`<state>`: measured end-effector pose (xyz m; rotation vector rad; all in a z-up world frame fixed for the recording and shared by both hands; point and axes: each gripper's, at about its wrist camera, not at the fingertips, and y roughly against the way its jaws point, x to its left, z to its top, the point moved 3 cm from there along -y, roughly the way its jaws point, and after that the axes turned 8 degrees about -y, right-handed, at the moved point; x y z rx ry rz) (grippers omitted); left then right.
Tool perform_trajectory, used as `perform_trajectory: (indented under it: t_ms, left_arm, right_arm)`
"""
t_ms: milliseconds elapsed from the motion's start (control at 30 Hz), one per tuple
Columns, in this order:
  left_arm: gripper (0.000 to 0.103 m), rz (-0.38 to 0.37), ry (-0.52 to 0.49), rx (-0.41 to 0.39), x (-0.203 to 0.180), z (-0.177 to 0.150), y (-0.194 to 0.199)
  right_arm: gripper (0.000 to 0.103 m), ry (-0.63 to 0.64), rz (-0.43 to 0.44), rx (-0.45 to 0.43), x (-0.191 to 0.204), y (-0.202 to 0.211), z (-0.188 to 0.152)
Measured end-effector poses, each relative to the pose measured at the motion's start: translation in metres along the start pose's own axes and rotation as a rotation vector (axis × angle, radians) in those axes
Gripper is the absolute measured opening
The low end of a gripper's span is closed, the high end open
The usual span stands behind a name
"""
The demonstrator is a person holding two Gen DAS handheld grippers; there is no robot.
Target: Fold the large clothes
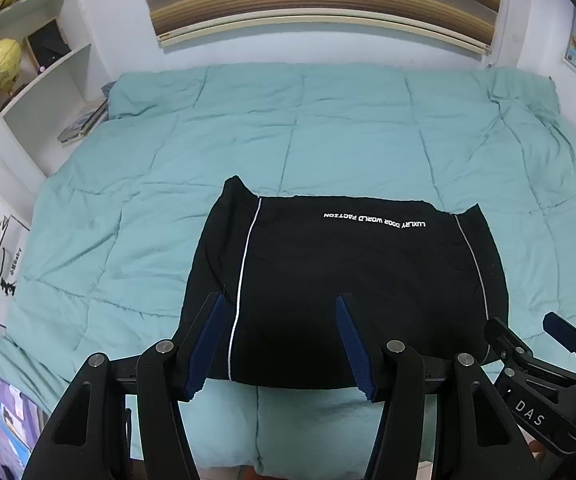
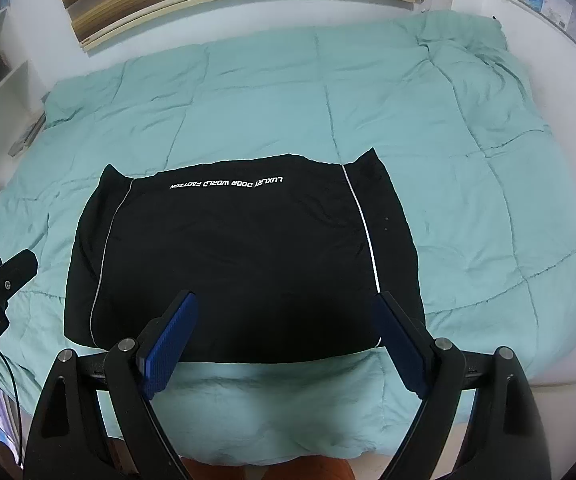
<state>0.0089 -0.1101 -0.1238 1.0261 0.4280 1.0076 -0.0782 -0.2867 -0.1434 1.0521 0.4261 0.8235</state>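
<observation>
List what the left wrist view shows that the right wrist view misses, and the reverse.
Only the left wrist view shows the yellow globe on the shelf unit and the stacked books by the bed. Only the right wrist view shows the bare mattress edge beyond the quilt. Both show the folded black garment on the teal quilt, the map on the wall, the left gripper and the right gripper, both open, gripping nothing.

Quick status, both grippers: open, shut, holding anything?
Left gripper: open, holding nothing, above the black garment.
Right gripper: open wide, empty, above the same garment.
</observation>
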Motion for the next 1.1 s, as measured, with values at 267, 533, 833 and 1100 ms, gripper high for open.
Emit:
perform_trajectory:
  t_ms: [267, 533, 833, 1100]
  left_arm:
    - [0.059, 0.017, 0.010, 0.015, 0.005, 0.003, -0.009]
    - [0.059, 0.024, 0.011, 0.005, 0.007, 0.009, -0.014]
    - [0.059, 0.039, 0.009, -0.003, 0.003, 0.019, -0.020]
    - [0.059, 0.085, 0.042, 0.003, 0.008, 0.026, -0.028]
  right_arm:
    - [0.090, 0.016, 0.001, 0.015, 0.007, -0.008, 0.001]
    - [0.090, 0.030, 0.000, 0.005, 0.016, -0.010, 0.009]
    - [0.090, 0.047, 0.002, -0.010, 0.024, -0.014, 0.022]
    - [0.090, 0.061, 0.002, -0.038, 0.025, -0.012, 0.034]
